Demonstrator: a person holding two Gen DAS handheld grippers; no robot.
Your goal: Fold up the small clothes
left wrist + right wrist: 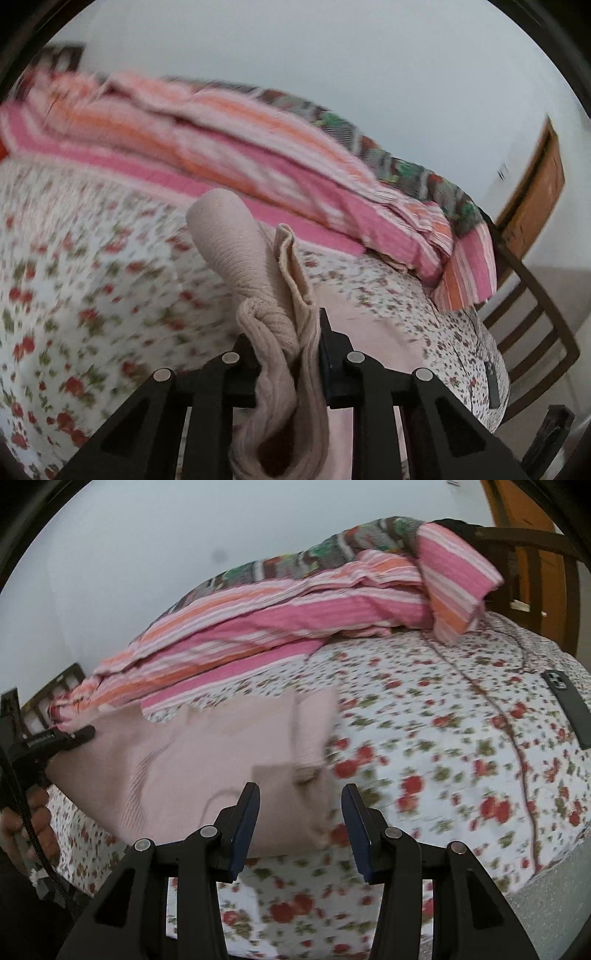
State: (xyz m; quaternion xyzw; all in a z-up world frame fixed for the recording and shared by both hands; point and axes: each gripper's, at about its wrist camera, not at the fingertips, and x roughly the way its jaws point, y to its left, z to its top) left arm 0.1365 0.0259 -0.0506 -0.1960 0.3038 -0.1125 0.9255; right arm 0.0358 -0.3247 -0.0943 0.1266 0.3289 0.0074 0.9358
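A pale pink ribbed knit garment (207,760) lies partly lifted on the floral bedsheet (443,746). In the left wrist view a bunched fold of the garment (240,251) rises between the black fingers of my left gripper (288,339), which is shut on it. The right wrist view shows that left gripper (74,736) at the garment's far left edge, a hand (26,819) gripping its handle. My right gripper (301,805) hangs open just above the garment's near right corner, its pads not pressing the cloth.
A pink and orange striped blanket (295,620) is heaped along the back of the bed over a multicoloured cover (332,550). A dark phone (569,709) lies near the bed's right edge. A wooden chair (535,332) and a wooden door (535,199) stand beyond it.
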